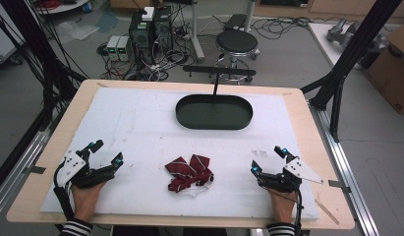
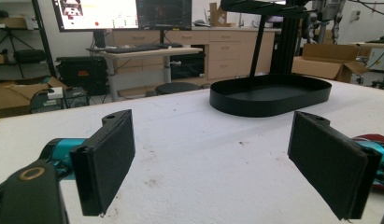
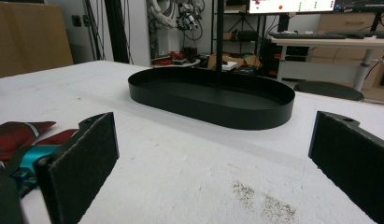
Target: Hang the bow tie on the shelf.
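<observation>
High view: the left gripper (image 1: 107, 153) and right gripper (image 1: 268, 158) rest wide open and empty beside the red striped cloth (image 1: 189, 173) — nothing seems started. Left gripper view: the black tray (image 2: 269, 95) is empty. Right gripper view: the cloth lies untouched, well apart from the tray.

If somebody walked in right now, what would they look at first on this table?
Probably the crumpled dark red striped cloth, lying at the near middle of the white table. Behind it stands a black oval tray with a post rising from it. The left gripper and right gripper rest open on either side of the cloth.
</observation>
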Demonstrator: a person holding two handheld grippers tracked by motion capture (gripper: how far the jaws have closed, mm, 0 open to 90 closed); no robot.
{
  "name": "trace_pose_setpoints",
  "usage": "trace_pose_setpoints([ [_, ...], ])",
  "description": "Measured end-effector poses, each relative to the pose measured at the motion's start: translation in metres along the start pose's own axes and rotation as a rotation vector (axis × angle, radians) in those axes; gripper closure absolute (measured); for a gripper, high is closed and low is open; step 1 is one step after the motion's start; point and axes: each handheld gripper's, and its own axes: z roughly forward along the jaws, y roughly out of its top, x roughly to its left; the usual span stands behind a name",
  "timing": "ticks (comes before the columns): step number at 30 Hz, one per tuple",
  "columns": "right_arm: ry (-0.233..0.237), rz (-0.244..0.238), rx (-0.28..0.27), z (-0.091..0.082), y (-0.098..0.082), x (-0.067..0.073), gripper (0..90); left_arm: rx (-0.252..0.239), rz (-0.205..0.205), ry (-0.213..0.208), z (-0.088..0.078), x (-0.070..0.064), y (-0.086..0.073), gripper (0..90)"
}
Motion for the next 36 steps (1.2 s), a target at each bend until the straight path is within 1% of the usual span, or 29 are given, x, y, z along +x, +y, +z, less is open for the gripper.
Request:
trace_pose_setpoints([
  [3,0.001,0.012,0.005,0.0,0.0,0.0,0.5,-0.002,-0.007,0.001,0.0,0.0,0.0,15.3],
  [7,-0.001,0.014,0.001,0.0,0.0,0.0,0.6,0.004,-0.005,-0.003,0.001,0.001,0.0,15.3],
  [8,-0.008,0.014,0.0,0.0,0.0,0.0,0.6,0.007,-0.005,-0.005,0.001,0.001,0.0,15.3],
  [9,-0.031,0.011,-0.004,0.0,0.0,0.001,0.6,0.005,-0.004,-0.005,0.001,0.001,0.0,15.3],
  [10,-0.032,0.016,0.001,-0.001,0.0,0.001,0.6,0.001,-0.004,-0.003,0.0,0.0,0.0,15.3],
  [11,-0.033,0.007,0.002,0.0,0.0,0.001,0.6,-0.001,-0.004,-0.004,0.0,0.001,0.0,15.3],
  [14,-0.034,0.01,0.006,0.0,0.001,0.001,0.5,-0.005,-0.012,-0.003,0.0,0.001,0.0,15.2],
  [21,-0.025,0.036,0.008,0.0,0.001,-0.001,0.5,-0.005,-0.015,-0.003,0.0,0.001,0.0,15.3],
  [24,-0.037,0.037,0.031,0.0,0.002,-0.002,0.5,-0.004,-0.014,0.002,0.0,0.001,0.0,15.3],
  [25,-0.036,0.044,0.036,0.0,0.003,-0.002,0.5,-0.003,-0.014,0.002,0.0,0.001,0.0,15.3],
  [28,-0.044,0.059,0.036,-0.002,0.006,-0.002,0.5,-0.001,-0.016,0.003,0.0,0.001,0.0,15.2],
  [30,-0.043,0.059,0.032,-0.003,0.008,-0.002,0.5,-0.002,-0.016,0.003,0.0,0.001,0.0,15.3],
  [31,-0.037,0.077,0.037,-0.003,0.013,0.0,0.5,-0.006,-0.017,0.003,0.0,0.001,0.0,15.3],
  [34,-0.001,0.087,0.029,-0.002,0.023,0.003,0.5,-0.002,-0.018,0.003,0.0,0.002,0.0,15.3],
  [36,0.021,0.067,0.031,0.0,0.031,0.007,0.5,0.0,-0.02,0.003,0.0,0.002,0.0,15.4],
])
